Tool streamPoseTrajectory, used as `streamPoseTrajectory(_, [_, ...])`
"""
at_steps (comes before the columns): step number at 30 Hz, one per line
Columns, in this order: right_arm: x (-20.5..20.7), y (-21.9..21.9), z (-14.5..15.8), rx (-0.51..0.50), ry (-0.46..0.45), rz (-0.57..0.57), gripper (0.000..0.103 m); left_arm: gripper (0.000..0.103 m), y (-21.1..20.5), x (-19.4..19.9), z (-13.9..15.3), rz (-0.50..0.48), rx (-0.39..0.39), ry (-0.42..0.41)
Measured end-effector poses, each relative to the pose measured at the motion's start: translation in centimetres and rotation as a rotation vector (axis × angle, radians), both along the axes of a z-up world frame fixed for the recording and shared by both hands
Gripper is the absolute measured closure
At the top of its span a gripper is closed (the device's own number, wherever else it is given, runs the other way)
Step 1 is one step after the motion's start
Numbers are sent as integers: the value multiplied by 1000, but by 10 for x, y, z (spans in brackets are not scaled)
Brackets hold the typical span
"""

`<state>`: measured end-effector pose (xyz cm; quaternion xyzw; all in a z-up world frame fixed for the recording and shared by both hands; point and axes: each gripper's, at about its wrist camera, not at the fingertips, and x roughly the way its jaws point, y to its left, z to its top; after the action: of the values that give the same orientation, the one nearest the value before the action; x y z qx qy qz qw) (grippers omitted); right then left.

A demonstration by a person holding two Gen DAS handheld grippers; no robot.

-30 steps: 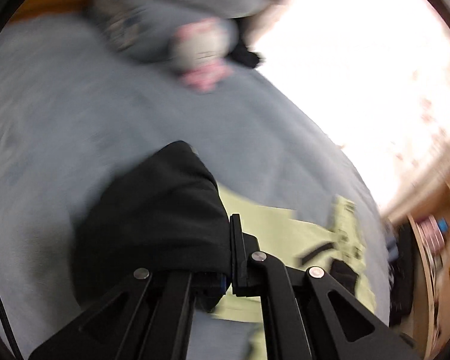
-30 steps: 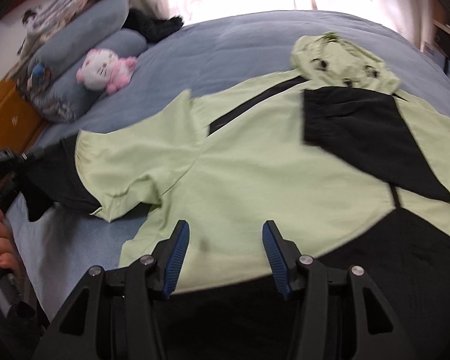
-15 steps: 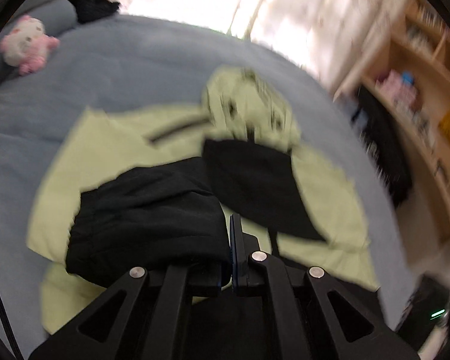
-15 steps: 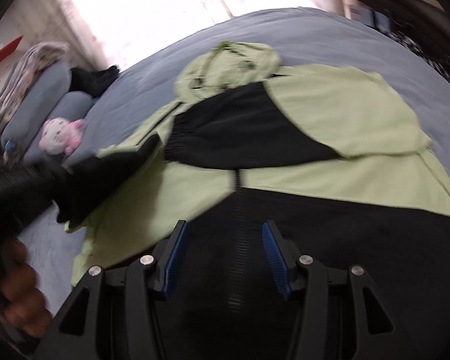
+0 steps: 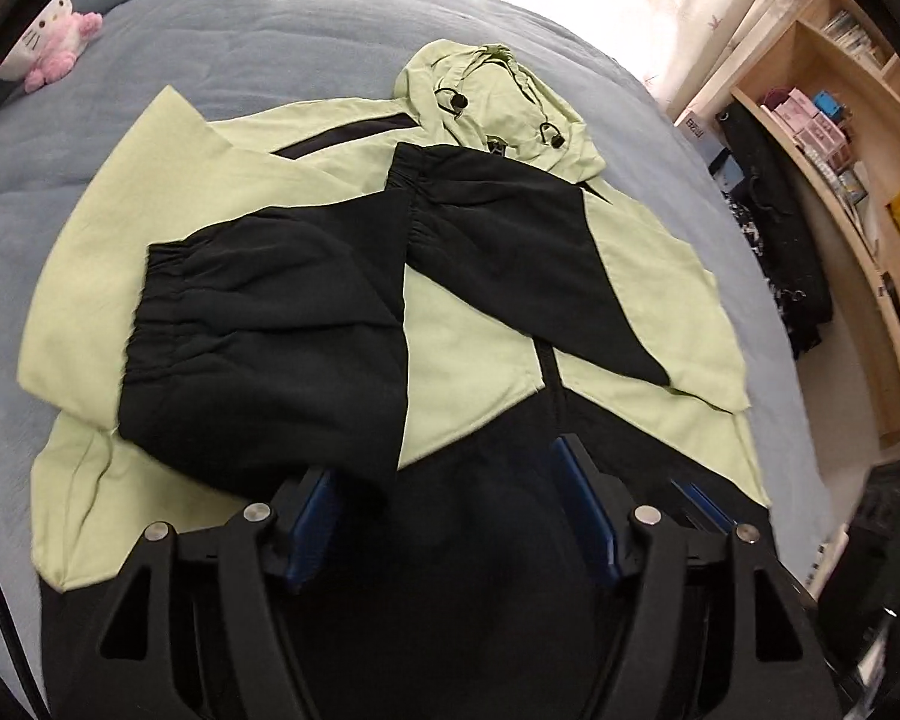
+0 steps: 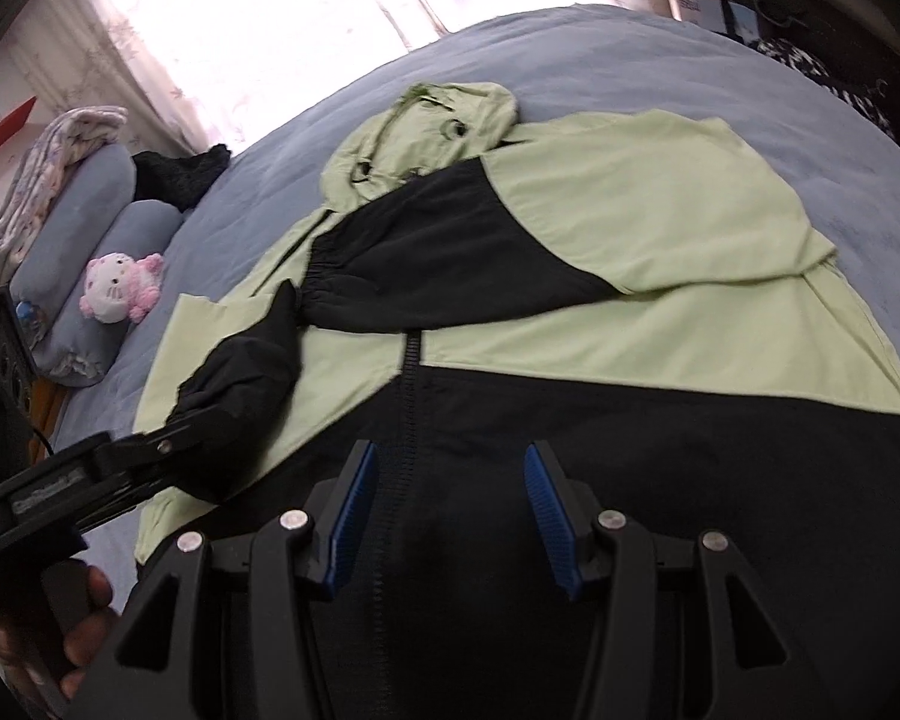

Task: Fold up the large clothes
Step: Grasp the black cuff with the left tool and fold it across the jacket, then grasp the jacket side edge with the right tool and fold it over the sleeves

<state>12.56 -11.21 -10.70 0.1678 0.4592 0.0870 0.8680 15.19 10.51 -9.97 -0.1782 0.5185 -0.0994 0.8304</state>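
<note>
So the green and black hooded jacket (image 5: pixel 486 360) is spread flat on the blue-grey bed (image 5: pixel 270 42), hood (image 5: pixel 492 102) pointing away toward the bright curtains, black hem nearest both cameras. Both sleeves are folded in over the chest now: the right sleeve (image 5: pixel 522 252) crosses from the far shoulder, and the left sleeve (image 5: pixel 270 336) lies across the near-left side with its gathered cuff facing left.

The left gripper (image 5: pixel 450 516) sits right at the lower corner of that left sleeve. Its jaws have just been opening and now stand apart, so the cloth isn't pinched; the sleeve's edge drapes over the left pad but nothing is pressed between the two pads. A second ago this same gripper was clamped tight on the black cuff out over bare bed, and half a second ago it was still carrying it in over the body, so the sleeve has been laid down and let go.

The right gripper (image 6: pixel 450 510) hovers over the black hem beside the zipper (image 6: pixel 408 384), jaws apart with only flat fabric under them, same gap as before, though its view has swung more over the middle of the jacket.

Pink and white plush toy (image 6: pixel 123 288) sits by the pillows, well clear of the jacket
</note>
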Motion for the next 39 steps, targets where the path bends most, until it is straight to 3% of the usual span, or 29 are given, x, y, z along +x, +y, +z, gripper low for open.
streamPoseTrajectory(4, [-2,15,9,-8,-31,45,47,36,16,-22,14,9,-9,-8])
streamPoseTrajectory(13, [-3,75,22,-90,-100,249,43,36,71,-74,26,195,131,-51])
streamPoseTrajectory(16, [-3,106,24,-164,-135,354,43,36,93,-85,24,267,163,-41])
streamPoseTrajectory(22, [-8,168,17,-357,-209,568,40,36,124,-96,9,332,147,4])
streamPoseTrajectory(33, [7,234,-20,-761,-279,711,41,36,145,-100,-8,357,104,27])
streamPoseTrajectory(34, [8,238,-21,-789,-282,719,48,36,146,-100,-8,360,104,27])
streamPoseTrajectory(35, [9,240,-21,-807,-285,728,80,36,147,-100,-8,363,104,27])
streamPoseTrajectory(36, [13,243,-19,-827,-280,731,96,36,148,-101,-8,366,103,26])
streamPoseTrajectory(39, [23,244,3,-806,-315,687,100,36,150,-102,-7,370,105,22])
